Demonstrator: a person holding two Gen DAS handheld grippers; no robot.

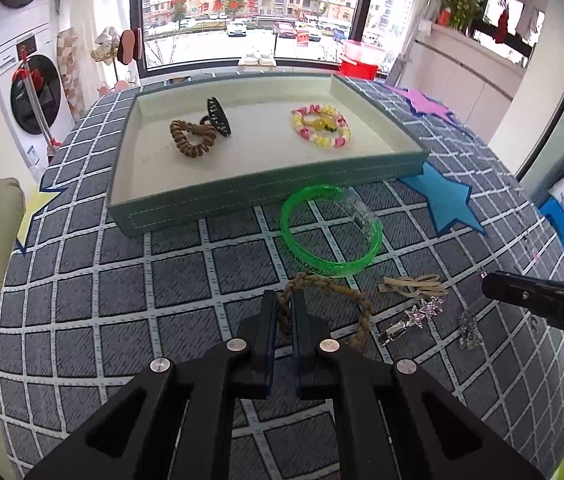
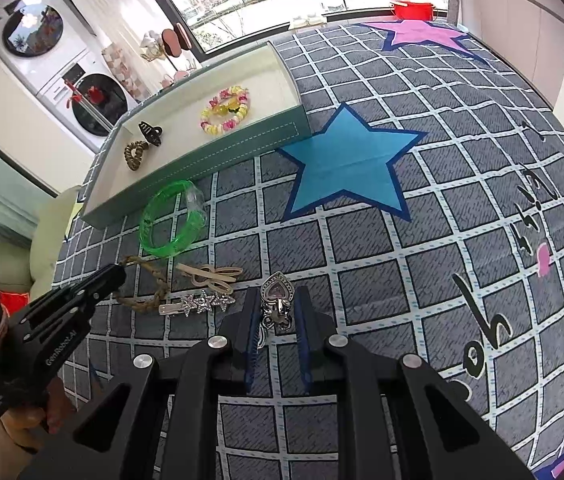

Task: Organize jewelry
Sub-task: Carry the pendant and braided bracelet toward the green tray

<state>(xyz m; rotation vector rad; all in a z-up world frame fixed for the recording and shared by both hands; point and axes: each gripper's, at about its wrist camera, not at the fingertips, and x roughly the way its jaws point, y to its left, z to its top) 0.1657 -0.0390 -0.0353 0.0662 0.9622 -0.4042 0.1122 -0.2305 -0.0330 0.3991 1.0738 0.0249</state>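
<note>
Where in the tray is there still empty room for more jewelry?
The tray has bare lining in its middle, between the black claw clip and the beaded bracelet, and along its near wall. It is crowded at the left, where the brown spiral hair tie touches the clip.

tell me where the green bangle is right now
The green bangle lies on the checked cloth just in front of the tray, left of the blue star and beyond the braided cord.

A grey tablecloth [image 1: 122, 280] gridded in white carries a blue star [image 2: 345, 164] (dark-edged), a translucent green bangle [image 1: 331, 232] and a teal tray [image 1: 266, 190] lined cream.
</note>
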